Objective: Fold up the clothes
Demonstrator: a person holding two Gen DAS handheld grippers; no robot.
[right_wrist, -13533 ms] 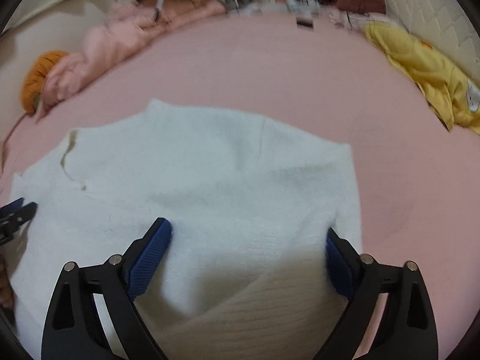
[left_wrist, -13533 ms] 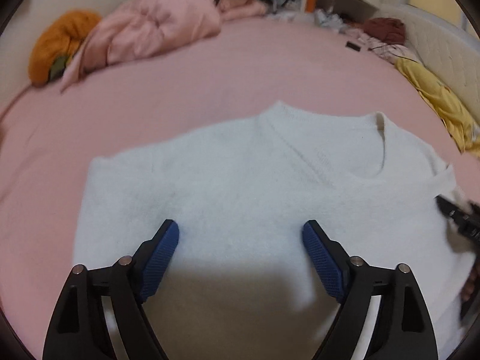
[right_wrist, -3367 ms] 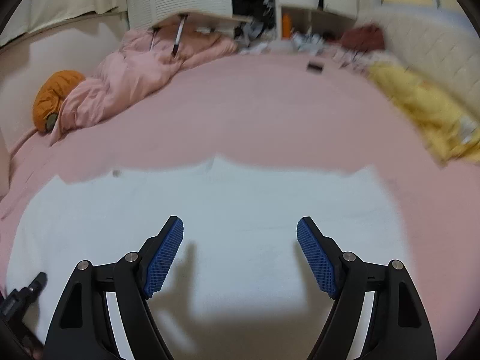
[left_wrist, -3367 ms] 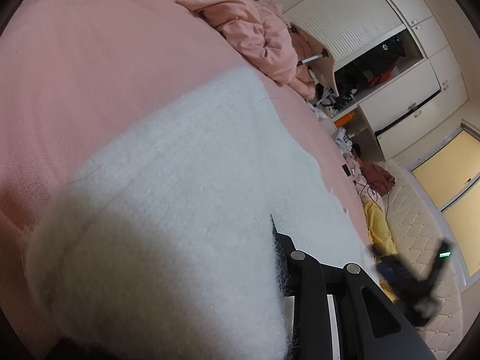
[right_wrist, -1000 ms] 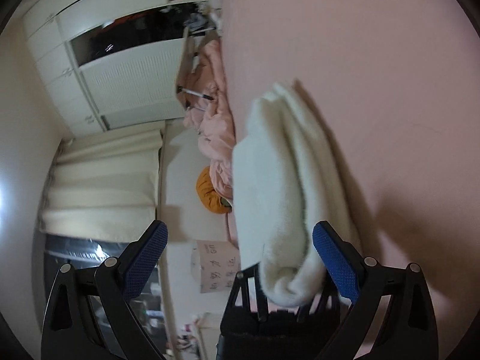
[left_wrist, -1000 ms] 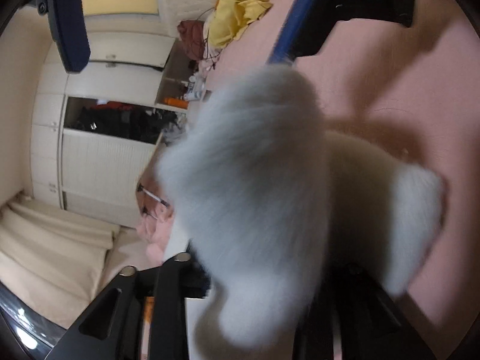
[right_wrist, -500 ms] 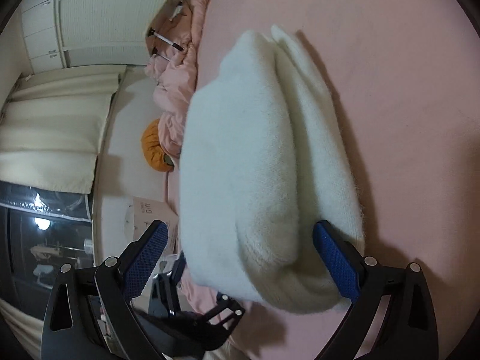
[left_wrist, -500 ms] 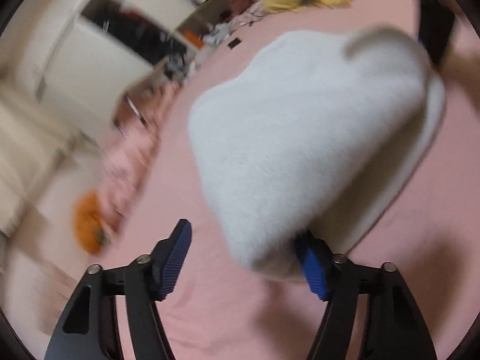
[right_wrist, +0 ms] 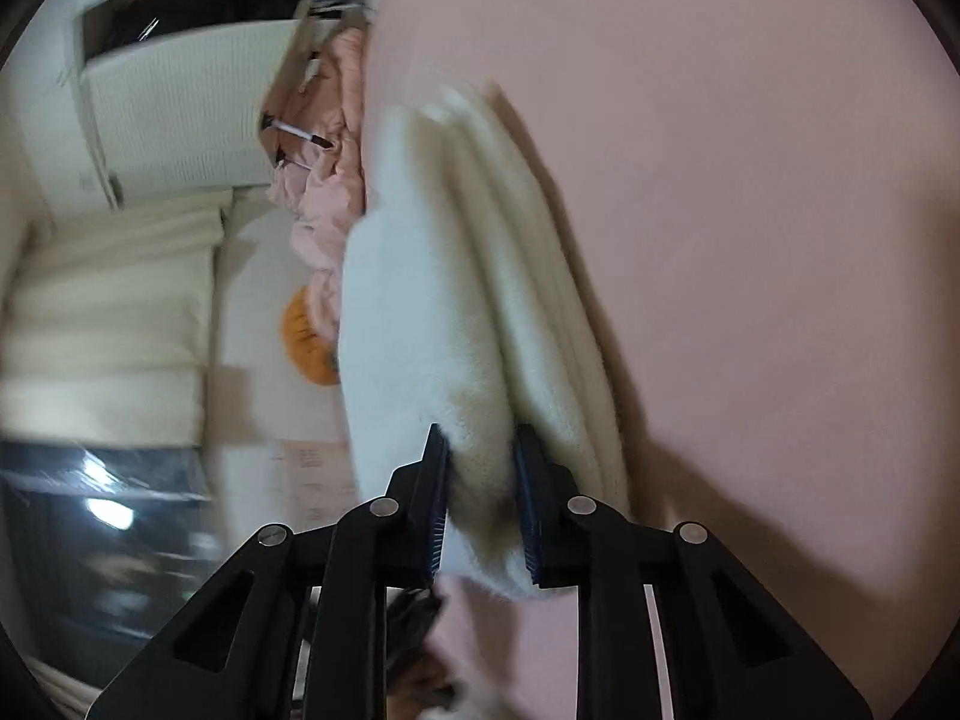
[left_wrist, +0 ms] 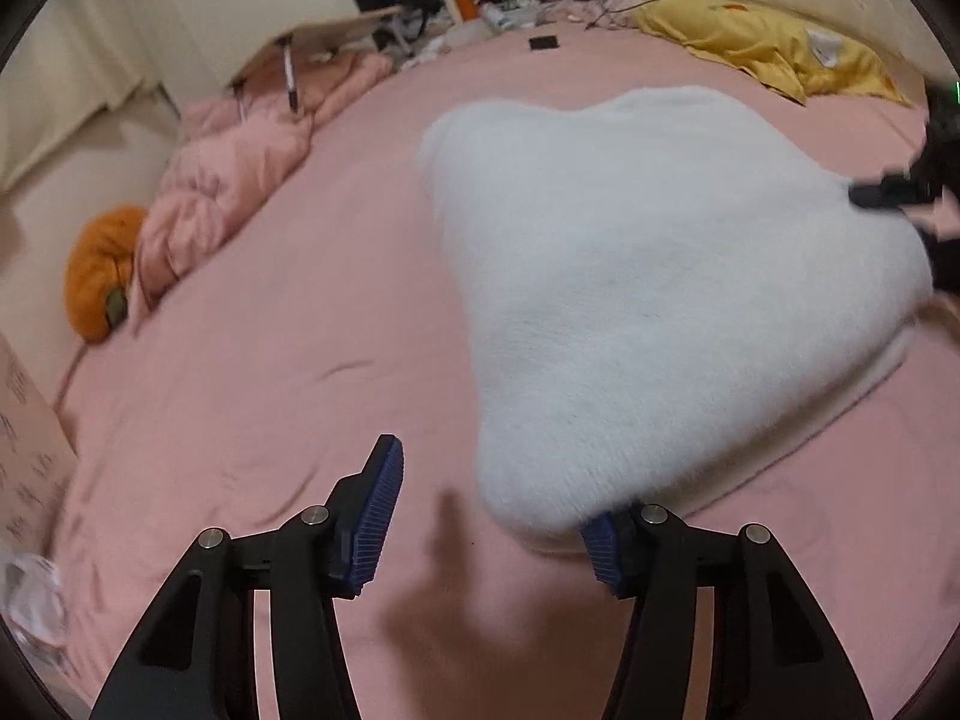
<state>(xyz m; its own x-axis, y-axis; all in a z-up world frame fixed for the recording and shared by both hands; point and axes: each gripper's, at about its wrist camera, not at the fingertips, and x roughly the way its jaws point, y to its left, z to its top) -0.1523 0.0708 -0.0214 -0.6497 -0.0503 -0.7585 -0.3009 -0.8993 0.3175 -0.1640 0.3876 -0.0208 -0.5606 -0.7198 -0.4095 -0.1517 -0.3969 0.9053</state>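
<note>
The folded white fluffy sweater (left_wrist: 660, 300) hangs as a thick bundle above the pink bed (left_wrist: 270, 372). My left gripper (left_wrist: 486, 510) is open, and the bundle's near corner covers the tip of its right finger. My right gripper (right_wrist: 480, 498) is rolled sideways and shut on the sweater's folded edge (right_wrist: 456, 312). In the left wrist view the right gripper (left_wrist: 900, 192) shows at the sweater's far right edge.
A pink quilt (left_wrist: 240, 168) and an orange cushion (left_wrist: 99, 270) lie at the bed's far left. A yellow blanket (left_wrist: 768, 48) lies far right, a small dark object (left_wrist: 543, 43) at the back. A folding table (left_wrist: 318, 39) and wardrobes stand beyond.
My right gripper has closed on the sweater's folded edge. My left gripper, shut on the sweater a second ago, has let go and stands open beside it.
</note>
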